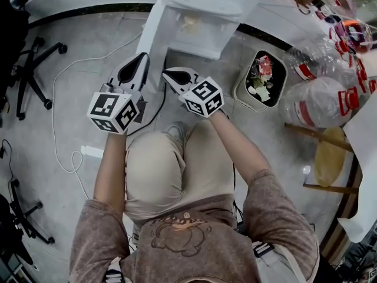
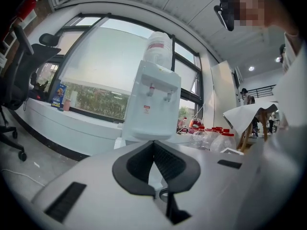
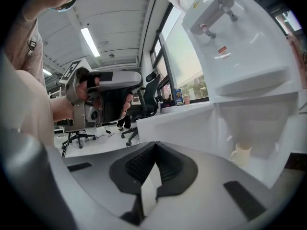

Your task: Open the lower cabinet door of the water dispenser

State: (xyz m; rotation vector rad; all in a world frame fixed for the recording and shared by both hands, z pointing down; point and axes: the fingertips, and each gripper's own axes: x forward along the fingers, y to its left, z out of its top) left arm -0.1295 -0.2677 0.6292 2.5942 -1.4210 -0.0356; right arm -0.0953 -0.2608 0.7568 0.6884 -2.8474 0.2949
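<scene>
Your left gripper (image 1: 144, 57) and right gripper (image 1: 165, 73), both with jaws together, sit mid-frame below the dispenser (image 1: 203, 5), its door (image 1: 151, 35) open

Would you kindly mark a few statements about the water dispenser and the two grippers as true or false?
1. The dispenser has its lower cabinet door open. True.
2. The right gripper holds the cup. False: its jaws are together on nothing, and the cup stands inside the dispenser.
3. A bin with rubbish stands beside the dispenser. True.
4. The left gripper has its jaws wide apart. False: they are together.
</scene>
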